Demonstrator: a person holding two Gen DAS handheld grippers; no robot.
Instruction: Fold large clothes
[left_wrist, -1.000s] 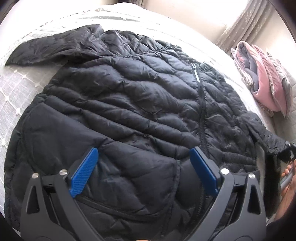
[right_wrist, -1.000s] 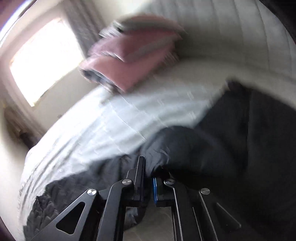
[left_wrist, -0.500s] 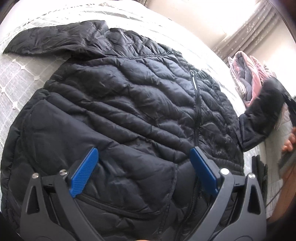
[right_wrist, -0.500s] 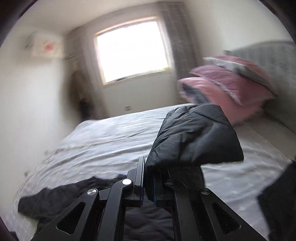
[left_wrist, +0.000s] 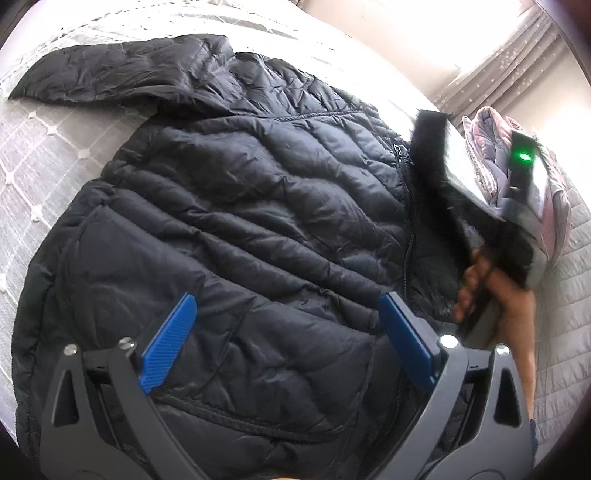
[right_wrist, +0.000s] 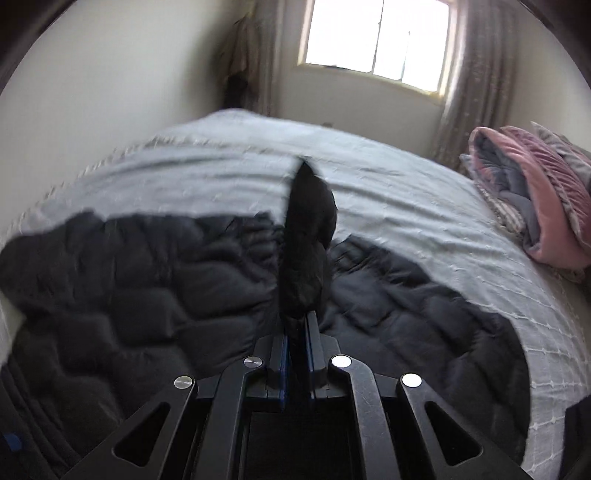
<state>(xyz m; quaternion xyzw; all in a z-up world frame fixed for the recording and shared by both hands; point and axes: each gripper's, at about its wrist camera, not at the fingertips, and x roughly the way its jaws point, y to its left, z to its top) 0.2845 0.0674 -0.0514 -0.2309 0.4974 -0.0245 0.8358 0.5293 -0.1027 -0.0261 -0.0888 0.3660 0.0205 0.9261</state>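
Folding has barely begun. A black puffer jacket (left_wrist: 236, 229) lies front-up and zipped, spread flat across the bed (left_wrist: 40, 155), filling most of the left wrist view. Its far sleeve (left_wrist: 122, 74) lies stretched out sideways on the bedspread, not yet folded in. The body shows no fold line, and the hem near the camera lies flat.

The one step in hand is the other sleeve (right_wrist: 306, 243). The right gripper (right_wrist: 296, 343) has its cuff end pinched between nearly closed jaws, which are just starting to open with the cloth between them; the pads appear to touch the fabric. The sleeve stands up from the jaws over the jacket's chest, so it is lifted clear of the bed and carried over the body but not laid down. In the left wrist view the same sleeve appears as a dark blur beside the zip, with the person's right hand (left_wrist: 491, 288) under it.

The left gripper (left_wrist: 284, 343) hangs over the lower front of the jacket, jaws wide apart and gripping nothing.

My judgement is that what is left is nearly everything: lay this sleeve flat across the chest, bring the far sleeve in likewise, then fold the body up from the hem. A folded pink blanket (right_wrist: 535, 206) sits at the bed's far side, well apart from the jacket.
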